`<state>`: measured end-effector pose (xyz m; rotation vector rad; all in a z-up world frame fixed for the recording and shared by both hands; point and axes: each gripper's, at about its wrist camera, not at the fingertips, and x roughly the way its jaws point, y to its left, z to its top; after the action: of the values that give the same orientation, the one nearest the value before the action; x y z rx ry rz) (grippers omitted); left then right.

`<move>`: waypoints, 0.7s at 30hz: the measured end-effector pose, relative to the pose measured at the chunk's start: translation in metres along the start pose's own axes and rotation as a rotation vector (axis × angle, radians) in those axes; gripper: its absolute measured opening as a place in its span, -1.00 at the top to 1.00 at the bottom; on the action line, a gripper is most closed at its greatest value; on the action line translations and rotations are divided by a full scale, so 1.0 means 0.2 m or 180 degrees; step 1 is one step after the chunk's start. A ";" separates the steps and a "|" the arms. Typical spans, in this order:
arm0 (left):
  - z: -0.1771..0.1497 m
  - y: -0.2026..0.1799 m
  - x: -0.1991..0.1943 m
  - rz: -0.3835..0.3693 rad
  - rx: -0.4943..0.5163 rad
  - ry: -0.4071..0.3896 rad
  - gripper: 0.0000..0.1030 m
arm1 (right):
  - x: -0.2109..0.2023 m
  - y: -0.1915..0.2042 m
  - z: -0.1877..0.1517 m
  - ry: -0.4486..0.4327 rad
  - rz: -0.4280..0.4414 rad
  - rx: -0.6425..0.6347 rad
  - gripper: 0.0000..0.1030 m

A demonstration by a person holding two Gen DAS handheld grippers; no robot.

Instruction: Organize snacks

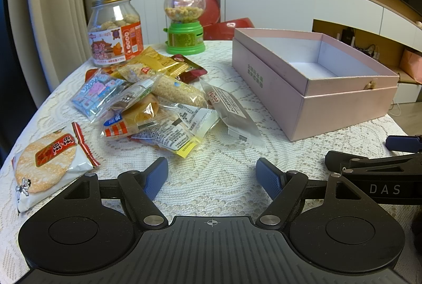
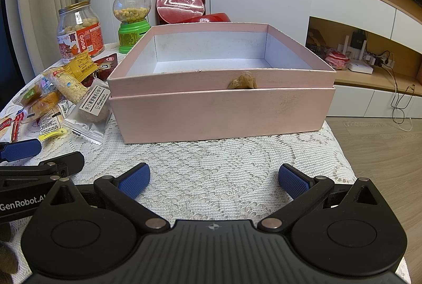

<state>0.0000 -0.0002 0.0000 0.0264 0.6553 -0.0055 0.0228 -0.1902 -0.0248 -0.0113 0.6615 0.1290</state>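
Left gripper (image 1: 211, 176): spread wide, empty, above the lace-covered tabletop (image 1: 211, 152).
Right gripper (image 2: 213, 180): spread wide, empty.
Pink cardboard box (image 2: 219, 110): lidless, nothing inside.
Pile of wrapped snack packets (image 1: 158, 104): left of box.

Matt pink cardboard box (image 2: 221, 110); glossy crinkled plastic snack packets (image 1: 147, 104); white lace cloth (image 1: 211, 178) over bench; clear jar (image 1: 114, 31), gold metal lid.

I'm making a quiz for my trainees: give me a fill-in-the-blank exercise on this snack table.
1. The pink box holds ____ snacks.
2. The jar has a ____ lid.
3. Both the left gripper and right gripper are ____.
4. The candy dispenser has a ____ base.

Missing words: no; gold; open; green
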 end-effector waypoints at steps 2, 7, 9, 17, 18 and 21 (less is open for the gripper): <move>0.00 0.00 0.00 -0.0001 0.0000 0.0000 -0.56 | 0.00 0.00 0.00 0.0000 0.0000 0.0000 -1.00; 0.00 -0.01 -0.01 -0.0017 -0.0018 -0.0004 -0.53 | 0.00 -0.01 -0.01 0.0001 0.0002 0.0003 -1.00; 0.00 0.02 -0.03 -0.0142 -0.0082 -0.0045 -0.51 | 0.00 -0.02 -0.01 0.0039 0.0026 -0.0017 -1.00; 0.12 0.42 -0.26 -0.0313 -0.0303 -0.0353 -0.48 | 0.04 -0.01 0.08 0.0580 0.0158 -0.0230 -1.00; 0.14 0.49 -0.28 -0.0270 -0.0358 -0.0397 -0.48 | 0.05 0.00 0.11 0.0626 0.0245 -0.0332 -0.99; 0.15 0.72 -0.31 -0.0061 -0.0524 -0.0457 -0.46 | 0.07 0.07 0.20 0.0491 0.0666 -0.0445 -0.85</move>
<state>-0.0281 0.1422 0.0649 -0.1380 0.5106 0.0279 0.0561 -0.1732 -0.0013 -0.0874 0.8060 0.3788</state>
